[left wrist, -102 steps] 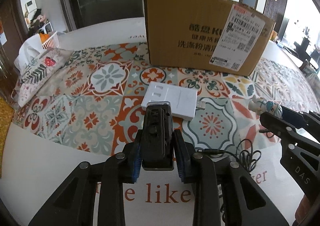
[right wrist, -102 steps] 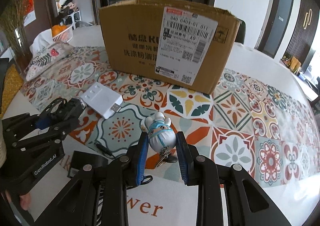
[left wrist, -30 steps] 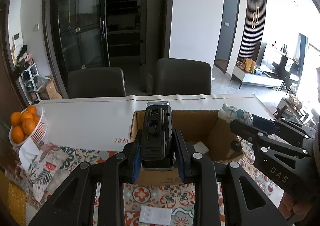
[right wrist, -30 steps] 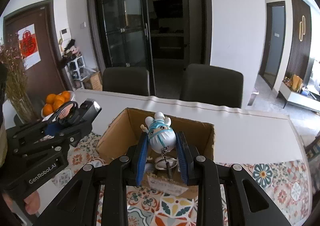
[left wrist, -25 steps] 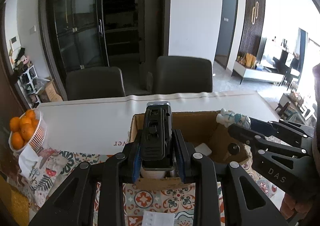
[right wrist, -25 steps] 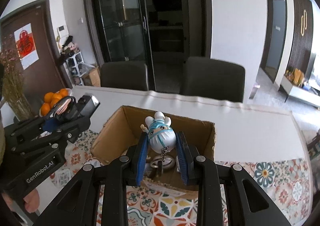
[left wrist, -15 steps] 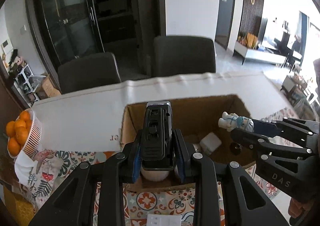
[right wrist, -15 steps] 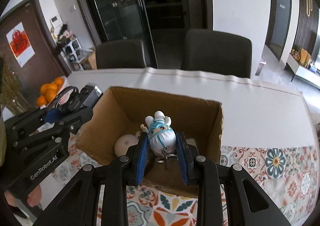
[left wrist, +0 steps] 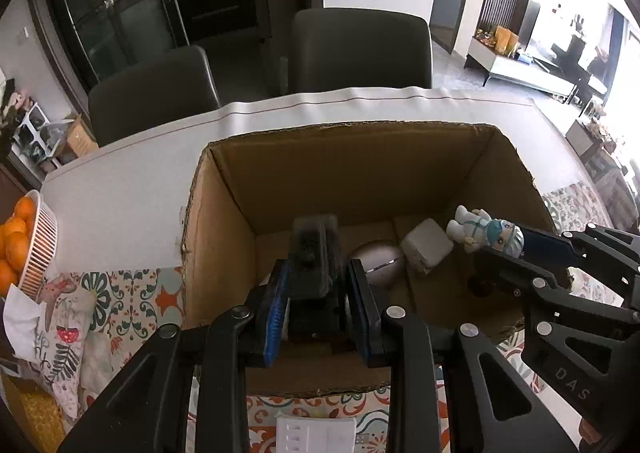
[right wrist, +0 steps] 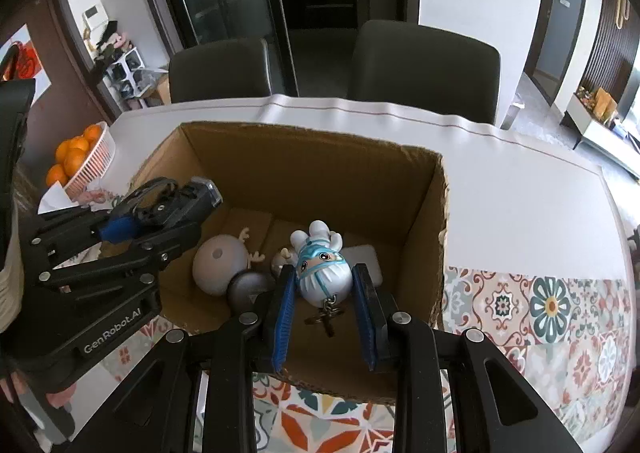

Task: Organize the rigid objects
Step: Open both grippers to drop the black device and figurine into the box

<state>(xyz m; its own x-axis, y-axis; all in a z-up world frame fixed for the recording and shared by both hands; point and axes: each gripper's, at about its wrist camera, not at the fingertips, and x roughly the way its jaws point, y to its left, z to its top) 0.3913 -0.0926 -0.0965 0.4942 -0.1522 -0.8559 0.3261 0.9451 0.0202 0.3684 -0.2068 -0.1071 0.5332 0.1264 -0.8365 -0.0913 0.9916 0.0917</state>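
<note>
Both claws had descended over the cardboard box (right wrist: 424, 213): left claw (left wrist: 318, 301) pinching a black device (left wrist: 314, 257), right claw (right wrist: 325, 303) pinching the figurine (right wrist: 322, 273). Release judged imminent.

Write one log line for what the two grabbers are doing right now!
left gripper: shut on black gadget | right gripper: shut on toy figure | both over open cardboard box
</note>
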